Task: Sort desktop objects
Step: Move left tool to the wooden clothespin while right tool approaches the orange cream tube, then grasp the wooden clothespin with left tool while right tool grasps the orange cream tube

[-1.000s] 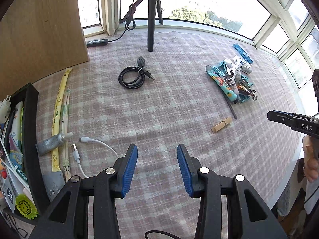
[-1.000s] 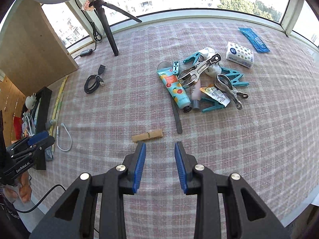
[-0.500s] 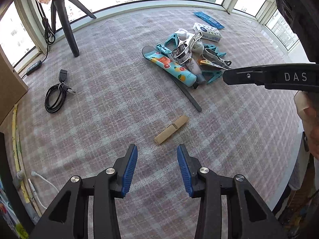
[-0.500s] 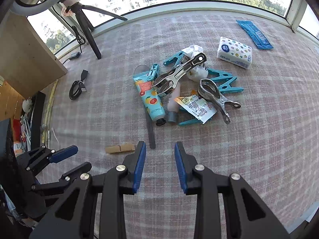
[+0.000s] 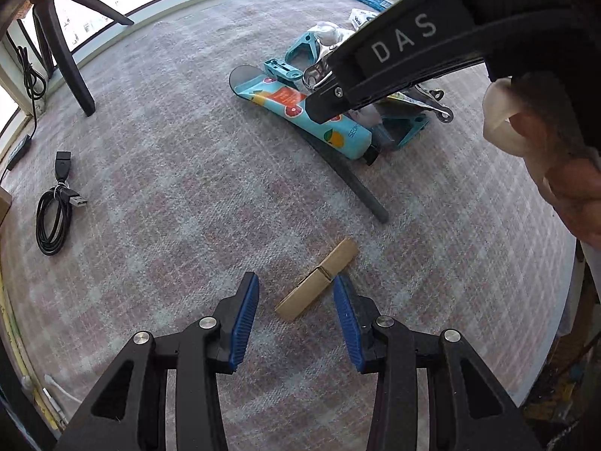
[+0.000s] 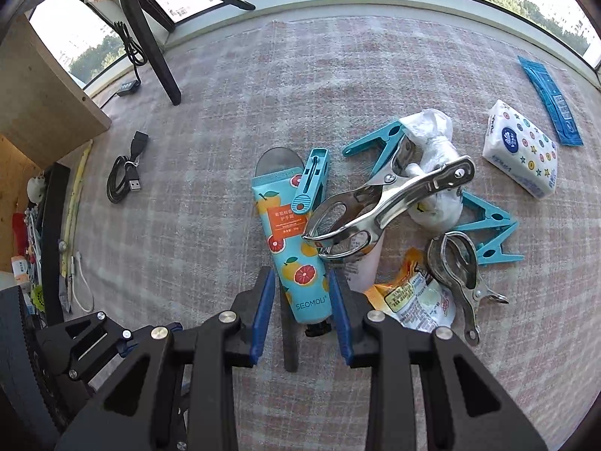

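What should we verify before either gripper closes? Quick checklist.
1. Left gripper open: ok.
2. Wooden clothespin between its fingers: ok, though lying diagonal.
3. Right gripper open: ok.
4. Hand cream tube cap end between its fingers: ok.
5. Tube free of the pile: not ok, teal clip and metal clamp overlap it.
6. Fingertip height over the cloth: cannot tell.

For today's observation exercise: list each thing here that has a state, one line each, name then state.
left gripper: open, around the wooden clothespin
wooden clothespin: shut, lying flat
right gripper: open, around the hand cream tube
hand cream tube: capped, lying flat
large metal clip: shut
black USB cable: coiled, unplugged
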`<state>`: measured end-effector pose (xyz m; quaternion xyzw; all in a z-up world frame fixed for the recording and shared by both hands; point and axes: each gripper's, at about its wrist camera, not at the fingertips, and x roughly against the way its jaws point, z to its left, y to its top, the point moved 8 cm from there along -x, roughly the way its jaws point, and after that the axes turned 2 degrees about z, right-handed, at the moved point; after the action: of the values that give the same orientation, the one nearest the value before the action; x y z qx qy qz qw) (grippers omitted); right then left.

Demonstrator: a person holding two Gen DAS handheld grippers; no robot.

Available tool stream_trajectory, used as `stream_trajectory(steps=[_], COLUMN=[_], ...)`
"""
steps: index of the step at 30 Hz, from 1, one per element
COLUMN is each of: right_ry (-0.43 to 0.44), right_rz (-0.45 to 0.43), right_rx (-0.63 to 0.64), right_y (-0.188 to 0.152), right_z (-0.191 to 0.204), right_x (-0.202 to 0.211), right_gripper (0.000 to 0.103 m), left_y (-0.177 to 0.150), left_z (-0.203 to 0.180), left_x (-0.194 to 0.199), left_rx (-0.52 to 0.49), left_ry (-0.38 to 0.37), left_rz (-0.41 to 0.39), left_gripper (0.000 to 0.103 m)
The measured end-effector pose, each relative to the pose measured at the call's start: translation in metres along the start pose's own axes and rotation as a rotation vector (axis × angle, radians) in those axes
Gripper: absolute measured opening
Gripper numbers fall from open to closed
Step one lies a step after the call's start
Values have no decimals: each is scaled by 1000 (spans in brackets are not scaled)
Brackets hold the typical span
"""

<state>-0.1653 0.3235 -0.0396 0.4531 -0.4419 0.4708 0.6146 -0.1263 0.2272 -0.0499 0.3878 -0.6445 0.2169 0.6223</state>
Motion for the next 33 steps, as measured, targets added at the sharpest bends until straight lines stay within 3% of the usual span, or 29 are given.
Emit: stream_trajectory(steps=[17, 23, 33], right_ry=[8, 29, 45], right_rz=[41, 37, 9], right_rx=[26, -7, -29], right_y=[-4, -7, -31], right_z=[3, 3, -7], right_x=[-19, -15, 5], right_gripper=[32, 30, 30], left_y=[-5, -10, -17], left_z=[-18, -13, -9], left_x=[-2, 0, 14], left_rx=[-68, -89, -2], left_ry=[0, 70, 28], left_rz=[-4, 2, -16], left_gripper=[38, 13, 13])
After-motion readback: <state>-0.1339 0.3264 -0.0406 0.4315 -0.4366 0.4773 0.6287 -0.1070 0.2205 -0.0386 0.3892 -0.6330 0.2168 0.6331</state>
